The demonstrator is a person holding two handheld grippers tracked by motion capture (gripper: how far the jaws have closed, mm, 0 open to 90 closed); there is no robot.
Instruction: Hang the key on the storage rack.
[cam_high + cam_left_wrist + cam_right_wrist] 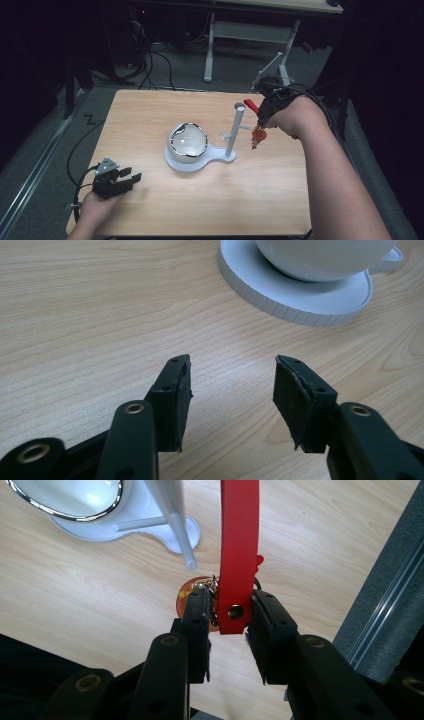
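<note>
Red strap (239, 555) between right tongs (227, 612), brass rivet visible.

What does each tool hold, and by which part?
The right tool grips the red strap of a keychain at its riveted end. The left tool is open, holding nothing.

No text, label, brand, number or sign can be read on anything here.

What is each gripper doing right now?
Left gripper: open, empty, low over the table.
Right gripper: shut on the red strap of a keychain.
</note>
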